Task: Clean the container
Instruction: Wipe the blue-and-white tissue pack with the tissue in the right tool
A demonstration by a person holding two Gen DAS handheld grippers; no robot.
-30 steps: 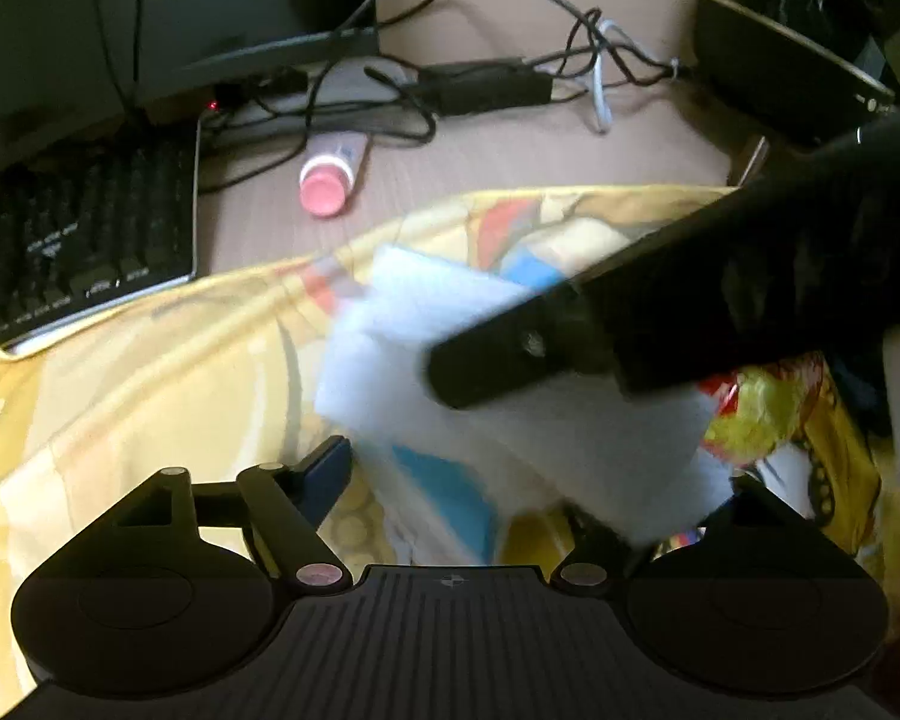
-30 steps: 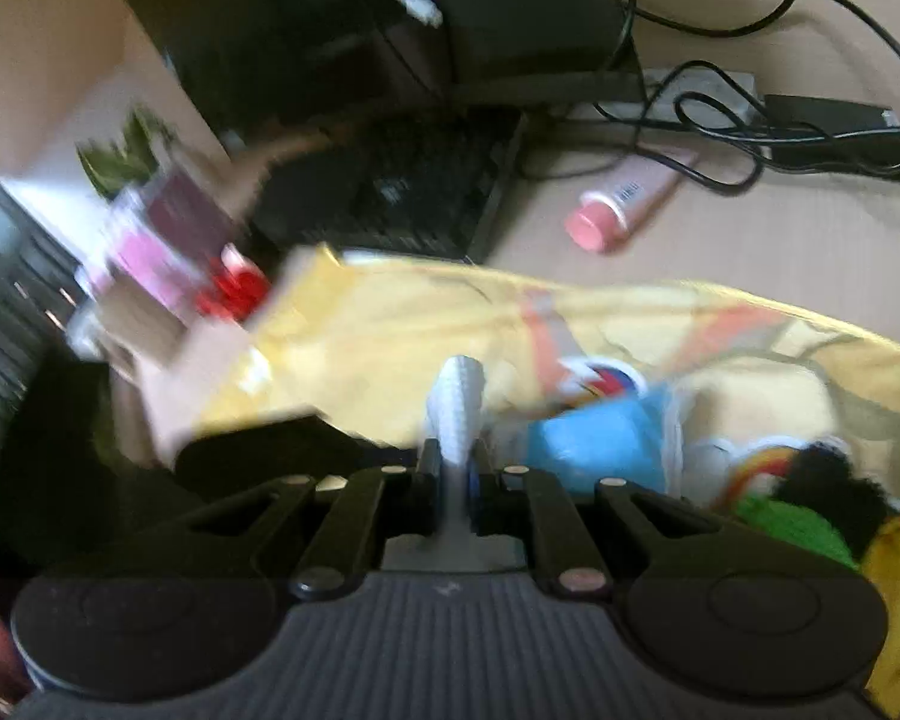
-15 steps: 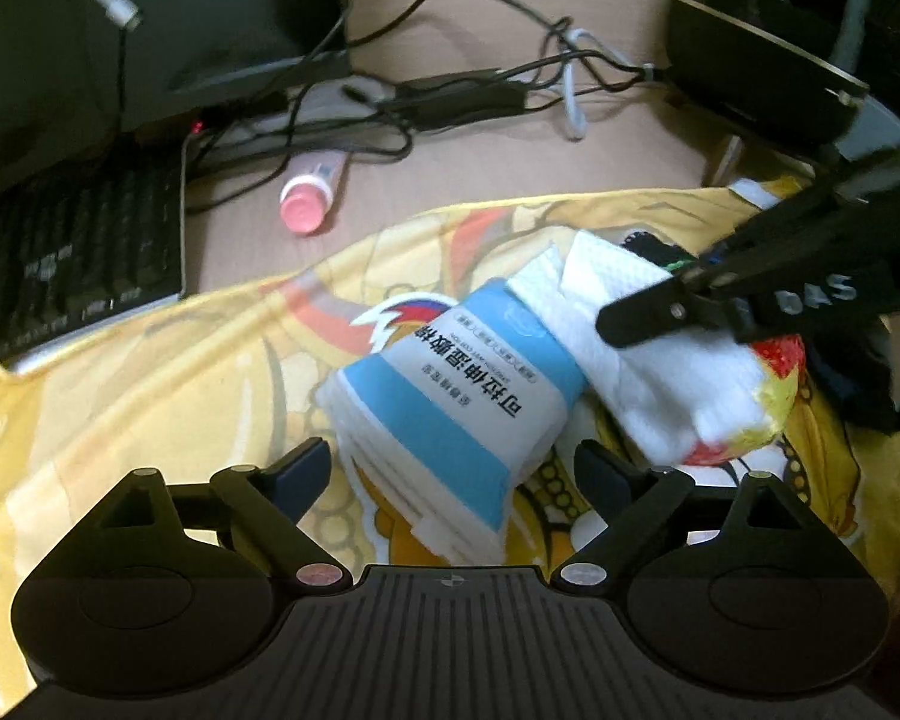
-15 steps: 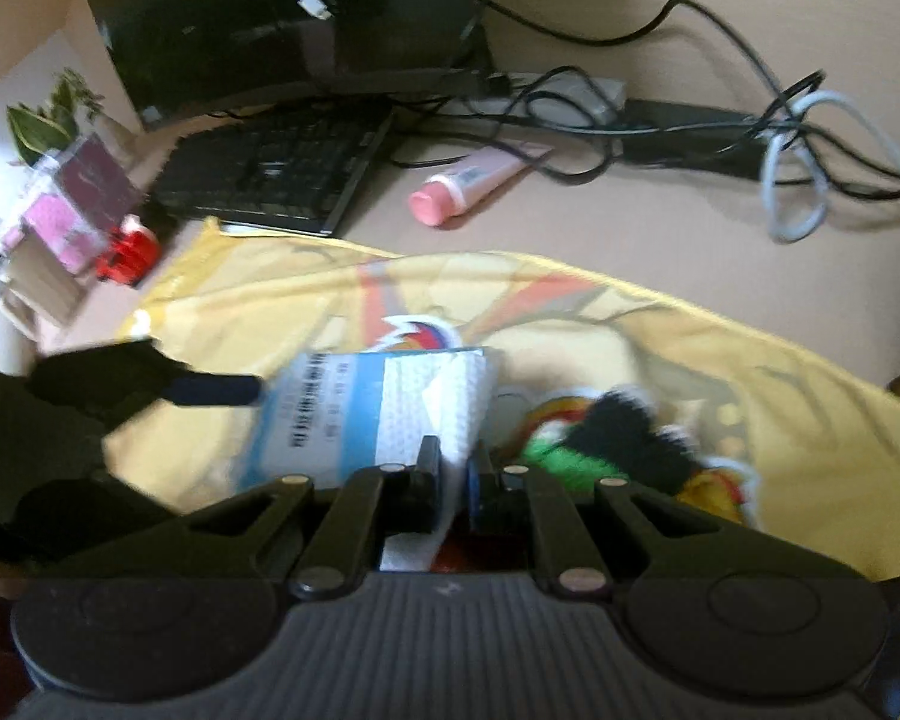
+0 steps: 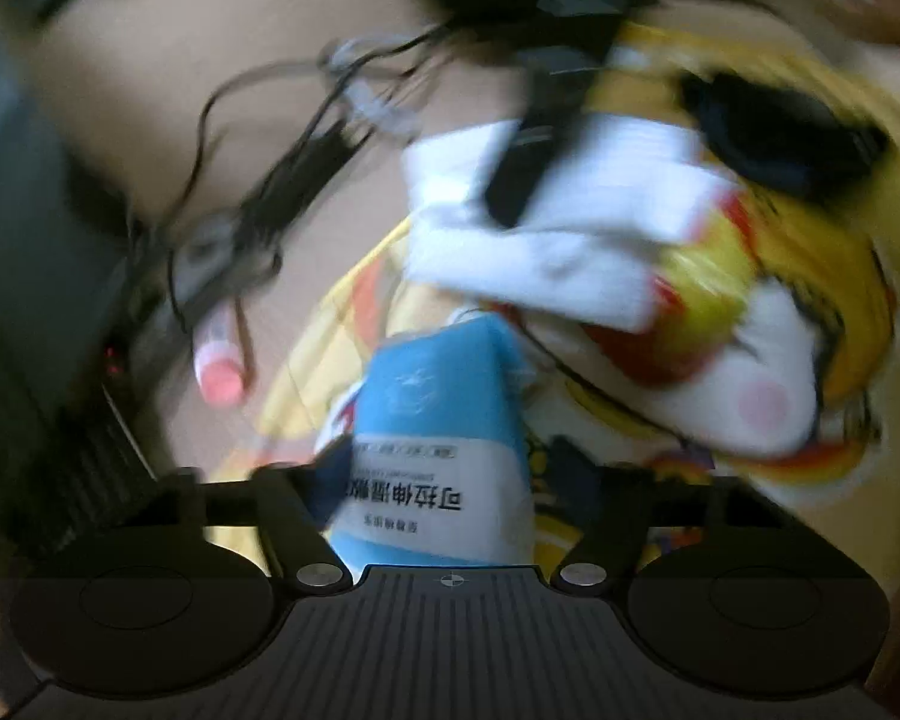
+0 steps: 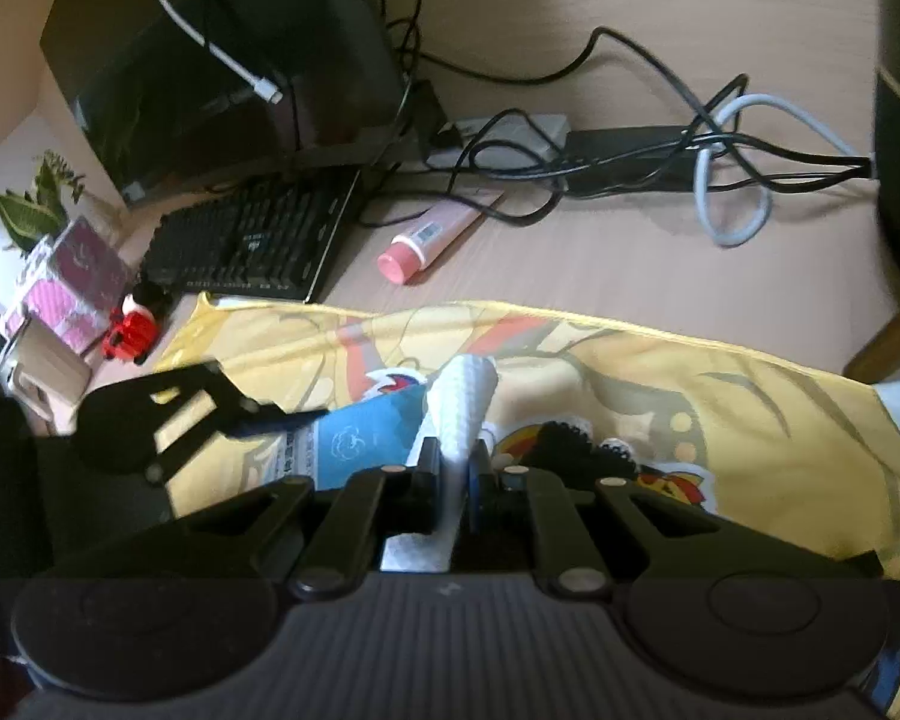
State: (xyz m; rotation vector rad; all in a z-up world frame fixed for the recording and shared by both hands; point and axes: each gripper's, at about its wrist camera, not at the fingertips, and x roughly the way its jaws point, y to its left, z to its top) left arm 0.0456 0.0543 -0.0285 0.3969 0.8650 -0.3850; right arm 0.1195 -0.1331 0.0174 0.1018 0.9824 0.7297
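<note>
A blue and white pack of wipes point(image 5: 444, 450) lies on the yellow cartoon cloth point(image 5: 810, 276), between the jaws of my left gripper point(image 5: 450, 480), which is open around its near end. My right gripper point(image 6: 453, 468) is shut on a white wipe point(image 6: 465, 402) that sticks up between its fingers. In the left wrist view, which is blurred, that wipe point(image 5: 570, 240) hangs spread under the right gripper's finger point(image 5: 540, 138). The pack point(image 6: 360, 438) and the left gripper's finger point(image 6: 210, 402) also show in the right wrist view. I see no container.
Behind the cloth point(image 6: 750, 420) the desk holds a pink tube point(image 6: 432, 234), a black keyboard point(image 6: 252, 240), a monitor point(image 6: 210, 48), tangled cables point(image 6: 660, 156) and a power brick. A red toy point(image 6: 129, 330) and pink boxes stand at the left.
My left gripper has swung forward and tilted, closing in around the pack's end. My right gripper has pulled the white wipe up and away from the pack.
</note>
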